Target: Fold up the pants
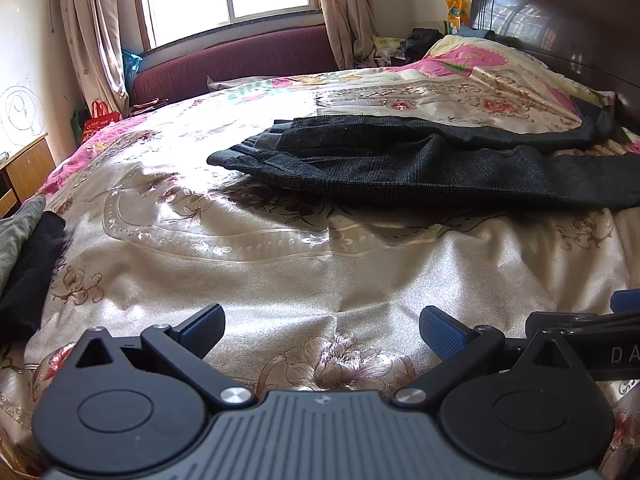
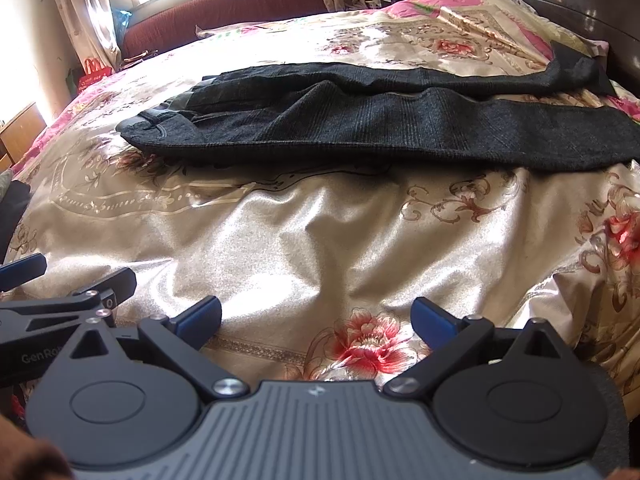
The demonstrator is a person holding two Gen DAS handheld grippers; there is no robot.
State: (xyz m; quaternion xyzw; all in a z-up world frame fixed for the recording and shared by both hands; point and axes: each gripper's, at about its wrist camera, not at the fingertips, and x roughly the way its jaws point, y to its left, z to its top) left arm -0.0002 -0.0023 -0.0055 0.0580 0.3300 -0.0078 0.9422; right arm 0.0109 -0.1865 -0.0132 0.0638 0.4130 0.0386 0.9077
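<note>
Pants (image 2: 360,128) lie unfolded w/ legs apart in upper frame on the bed (image 2: 304,232); left gripper (image 1: 322,330) & right gripper (image 2: 316,320) fingers released, empty. All folding is left, I think.

Both hand-held grippers (image 1: 322,330) (image 2: 316,322) wide apart, empty.

Dark grey pants (image 1: 420,164) (image 2: 360,128) unfolded, flat on bedspread (image 1: 280,264).

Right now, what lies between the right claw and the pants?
Only bare floral bedspread, wrinkled, lies between the open right claw and the dark pants, seen in the right wrist view.
</note>
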